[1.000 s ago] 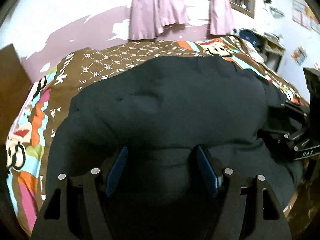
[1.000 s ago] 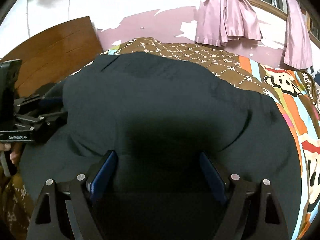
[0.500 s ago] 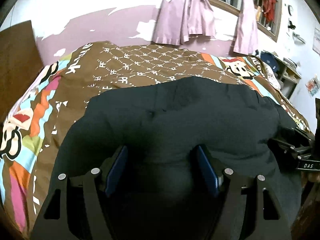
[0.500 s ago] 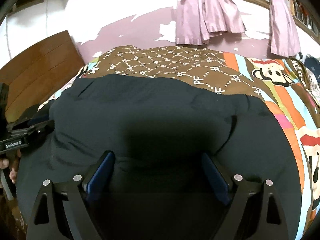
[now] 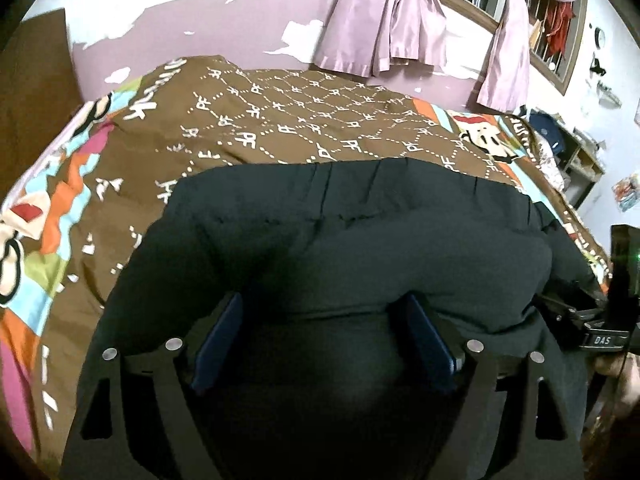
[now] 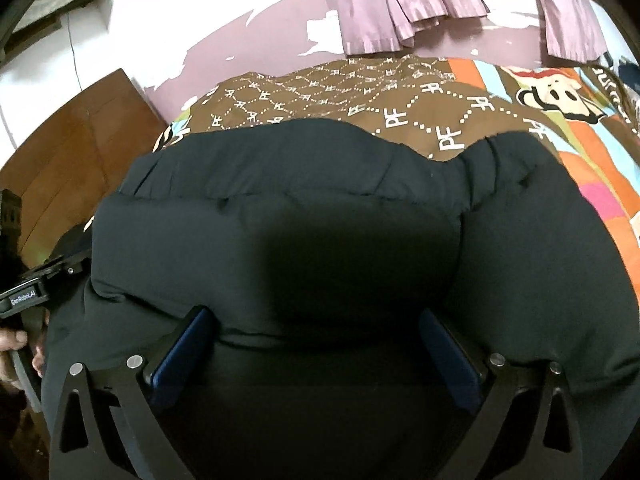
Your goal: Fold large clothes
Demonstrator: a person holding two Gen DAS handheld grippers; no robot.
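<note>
A black padded jacket (image 5: 352,240) (image 6: 300,208) lies folded on the bed's brown patterned quilt (image 5: 288,120) (image 6: 400,100). Its near fold bulges up between both pairs of blue pads. My left gripper (image 5: 324,316) sits over the jacket's near edge, jaws opening, with the fold between its fingers (image 5: 222,332) and no clear press on it. My right gripper (image 6: 316,332) stands at its widest, jaws still opening, with the fold loose between its pads (image 6: 184,348). Each view catches the other gripper's black body at its edge, at the right (image 5: 600,336) and at the left (image 6: 28,292).
A wooden headboard (image 6: 72,168) (image 5: 32,92) stands at the bed's left. Pink curtains (image 5: 384,20) (image 6: 400,0) hang on the far wall. A cluttered shelf (image 5: 576,152) is at the right. A person's hand (image 6: 12,340) grips the left device.
The jacket has sunk and drawn nearer, so more quilt shows behind it. Both pairs of jaws have widened, the right more. Both views have rolled a little.
</note>
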